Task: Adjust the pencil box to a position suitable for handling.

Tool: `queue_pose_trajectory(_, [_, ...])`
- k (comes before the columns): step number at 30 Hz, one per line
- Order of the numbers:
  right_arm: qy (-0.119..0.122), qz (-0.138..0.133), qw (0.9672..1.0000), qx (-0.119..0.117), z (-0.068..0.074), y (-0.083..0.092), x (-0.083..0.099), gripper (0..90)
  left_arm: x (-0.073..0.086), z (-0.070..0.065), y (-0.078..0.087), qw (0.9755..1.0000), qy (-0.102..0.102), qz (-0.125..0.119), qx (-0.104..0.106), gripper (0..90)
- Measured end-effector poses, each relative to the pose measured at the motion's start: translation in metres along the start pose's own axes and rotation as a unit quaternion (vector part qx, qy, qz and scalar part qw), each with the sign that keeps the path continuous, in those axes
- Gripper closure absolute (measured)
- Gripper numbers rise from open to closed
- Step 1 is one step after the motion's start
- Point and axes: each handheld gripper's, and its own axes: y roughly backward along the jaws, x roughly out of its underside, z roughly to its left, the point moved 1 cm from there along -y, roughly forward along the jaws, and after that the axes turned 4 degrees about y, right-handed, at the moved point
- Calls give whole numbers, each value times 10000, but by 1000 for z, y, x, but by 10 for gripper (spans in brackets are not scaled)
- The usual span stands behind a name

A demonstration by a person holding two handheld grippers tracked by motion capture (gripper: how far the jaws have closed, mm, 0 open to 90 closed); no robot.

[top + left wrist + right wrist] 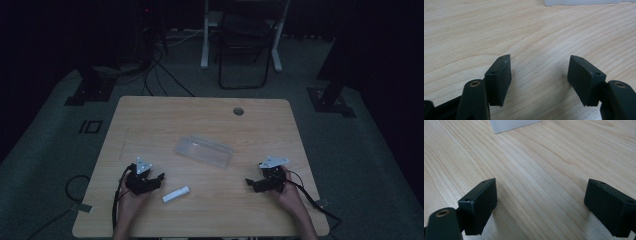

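Observation:
A clear plastic box (204, 150) lies near the middle of the wooden table (150, 115). A small white cylinder (176, 194) lies on its side toward the front, just right of my left gripper (159, 178). That gripper rests low on the table at the front left, open, with bare wood between its pads (499, 80); the box edge (584, 2) shows at the top of the left gripper view. My right gripper (248, 183) sits at the front right, open and holding nothing, with the box corner (511, 125) ahead of its pads (480, 205).
A round cable hole (238, 111) sits near the table's far edge. Beyond the table stand a dark chair (245, 45) and white desk legs (205, 35) on a dim floor with cables (155, 70). Black stand bases (90, 92) flank the table.

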Motion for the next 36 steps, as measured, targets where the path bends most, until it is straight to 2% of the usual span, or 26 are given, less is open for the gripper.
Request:
queue_pose_trajectory(11, [-1, 2, 10000, 4, 0, 0, 0, 114, -1, -1, -1, 10000, -55, 45, 43, 305])
queue_pose_trajectory(17, [-7, 0, 10000, 4, 0, 0, 0, 113, -1, -2, 2, 9999, -1, 99, -34, 387])
queue_pose_trajectory(21, [-7, -1, 10000, 3, 0, 0, 0, 114, -1, -2, 4, 9999, 8, 122, -103, 394])
queue_pose_trajectory(36, [-6, 0, 10000, 4, 0, 0, 0, 113, -4, -11, 17, 10000, -62, -73, -2, 404])
